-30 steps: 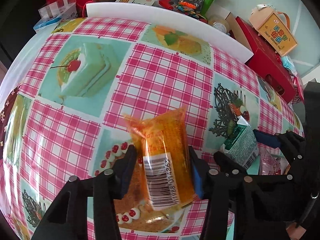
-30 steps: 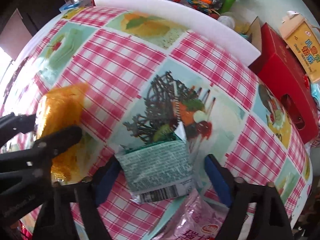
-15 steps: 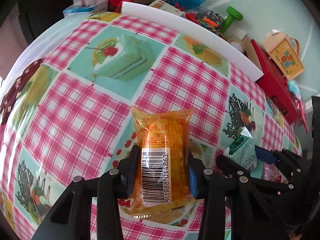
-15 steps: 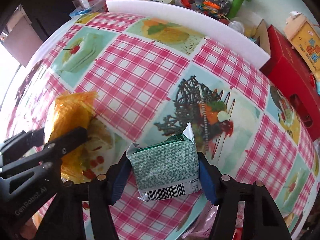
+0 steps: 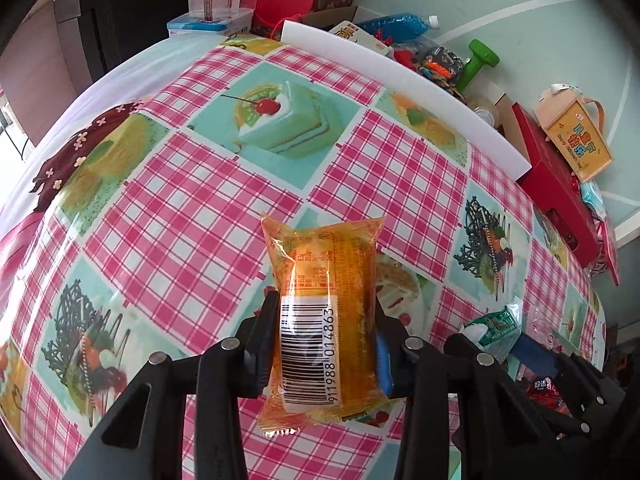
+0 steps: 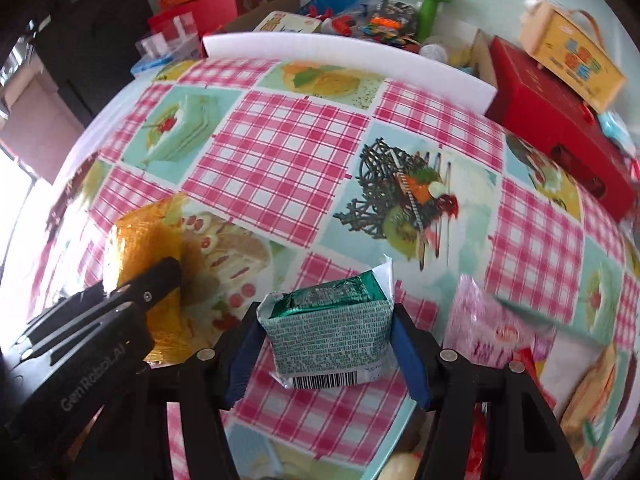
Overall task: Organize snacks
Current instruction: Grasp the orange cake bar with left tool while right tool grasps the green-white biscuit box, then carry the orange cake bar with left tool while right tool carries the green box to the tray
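Both packets have come up off the checked tablecloth (image 5: 224, 184) since a second ago. Now the left gripper (image 5: 326, 344) pinches the orange snack packet (image 5: 324, 312) at its barcode end, and the right gripper (image 6: 326, 354), its jaws just closing in, clamps the green snack packet (image 6: 332, 336). A pink bag (image 6: 492, 328) lies just beside the right one. Along the far table edge runs a white foam board (image 5: 420, 88), with a red box (image 6: 560, 120) and a green dumbbell (image 5: 478, 62) past it. Mid-table is bare cloth.
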A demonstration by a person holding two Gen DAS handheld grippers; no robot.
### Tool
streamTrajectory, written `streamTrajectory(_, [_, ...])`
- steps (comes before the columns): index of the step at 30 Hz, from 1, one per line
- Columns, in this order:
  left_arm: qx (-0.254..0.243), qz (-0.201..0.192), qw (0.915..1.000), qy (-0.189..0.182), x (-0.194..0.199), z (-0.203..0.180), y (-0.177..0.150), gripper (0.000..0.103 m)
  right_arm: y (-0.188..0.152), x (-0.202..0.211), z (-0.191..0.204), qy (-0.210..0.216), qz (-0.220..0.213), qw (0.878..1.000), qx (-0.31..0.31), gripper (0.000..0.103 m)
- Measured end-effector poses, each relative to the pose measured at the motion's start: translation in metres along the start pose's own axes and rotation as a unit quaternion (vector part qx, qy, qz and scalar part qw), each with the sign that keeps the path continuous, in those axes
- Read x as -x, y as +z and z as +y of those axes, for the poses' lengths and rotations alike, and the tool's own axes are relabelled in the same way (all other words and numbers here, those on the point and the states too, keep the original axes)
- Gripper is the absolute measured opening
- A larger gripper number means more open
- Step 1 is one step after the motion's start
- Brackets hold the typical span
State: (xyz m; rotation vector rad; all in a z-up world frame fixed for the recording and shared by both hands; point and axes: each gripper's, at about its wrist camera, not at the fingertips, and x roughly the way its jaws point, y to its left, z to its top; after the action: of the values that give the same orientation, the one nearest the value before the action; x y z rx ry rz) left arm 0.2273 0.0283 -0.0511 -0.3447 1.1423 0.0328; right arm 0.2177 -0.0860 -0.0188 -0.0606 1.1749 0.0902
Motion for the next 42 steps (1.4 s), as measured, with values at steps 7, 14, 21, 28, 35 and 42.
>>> streamTrajectory(7, [-0.012,-0.014,0.9997,-0.015,0.036,0.000,-0.017,0.041,-0.038,0.040,-0.032,0.009,-0.041,0.996,-0.074,0.064])
streamTrajectory(14, [-0.020,-0.022,0.9992,-0.027,0.043,-0.016,-0.020,0.041,-0.053,0.046,-0.061,0.019,-0.080,0.989,-0.121,0.064])
streamTrajectory(21, [-0.030,-0.041,0.9980,-0.037,0.059,-0.029,-0.023,0.041,-0.070,0.068,-0.078,0.001,-0.122,0.983,-0.140,0.063])
streamTrajectory(28, [-0.047,-0.051,0.9970,-0.036,0.071,-0.041,-0.031,0.041,-0.081,0.081,-0.090,0.007,-0.139,0.979,-0.146,0.061])
streamTrajectory(35, [-0.035,-0.032,0.9986,-0.023,0.059,-0.034,-0.031,0.041,-0.083,0.065,-0.089,0.031,-0.121,0.982,-0.140,0.061])
streamTrajectory(42, [-0.012,-0.026,0.9995,-0.017,0.051,-0.018,-0.027,0.041,-0.081,0.045,-0.073,0.044,-0.100,0.987,-0.118,0.061])
